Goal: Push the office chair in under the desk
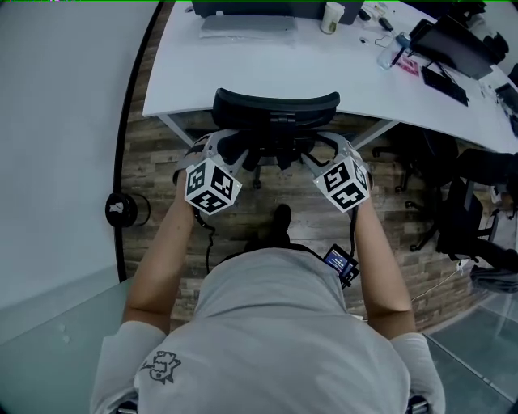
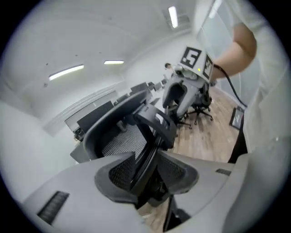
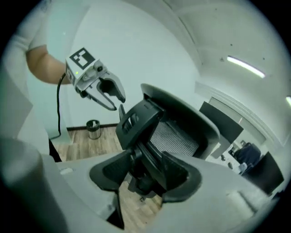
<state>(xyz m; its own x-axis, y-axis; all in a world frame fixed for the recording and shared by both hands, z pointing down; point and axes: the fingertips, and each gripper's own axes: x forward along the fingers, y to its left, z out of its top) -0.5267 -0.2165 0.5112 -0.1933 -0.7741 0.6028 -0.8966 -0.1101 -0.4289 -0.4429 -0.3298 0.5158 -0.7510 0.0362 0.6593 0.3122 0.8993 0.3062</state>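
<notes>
A black office chair with a mesh back stands at the white desk, its headrest at the desk's front edge. My left gripper is at the left side of the chair's back frame and my right gripper at the right side. In the left gripper view a black frame bar of the chair runs between the jaws of the left gripper, with a dark gap beside it. In the right gripper view the chair's back joint sits between the wide jaws of the right gripper, loosely.
A small metal bin stands on the wood floor by the left wall. More black chairs crowd the right side. On the desk are a keyboard, a cup and clutter at the far right. My foot is behind the chair.
</notes>
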